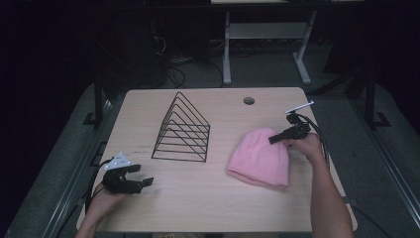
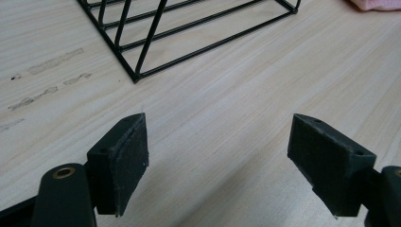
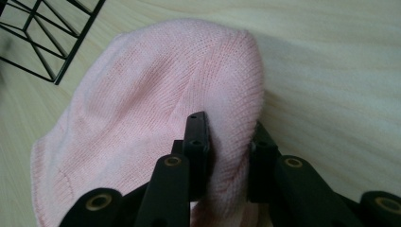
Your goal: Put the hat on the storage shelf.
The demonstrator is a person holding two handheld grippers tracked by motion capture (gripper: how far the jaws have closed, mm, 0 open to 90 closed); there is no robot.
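High view: we've got the right gripper [image 1: 277,138] pinching the pink beanie [image 1: 260,157] at its crown, on the right of the worktop [image 1: 198,208].

The left gripper [image 1: 146,183] hangs spread and empty near the front left corner, well apart from the black wire rack [image 1: 182,130] in the middle. Left gripper view: we see both pads wide apart over bare wood, the rack's base ahead and a sliver of pink cut off at the top edge. Right gripper view: we see the jaws pressed on a fold of knit at the beanie's rounded top edge. We judge the bite shallow; soft knit could slide out on a lift, or the beanie could drag and snag on the rack's wires. How deep the fold sits between the pads is hidden, and the beanie's brim is cut off.
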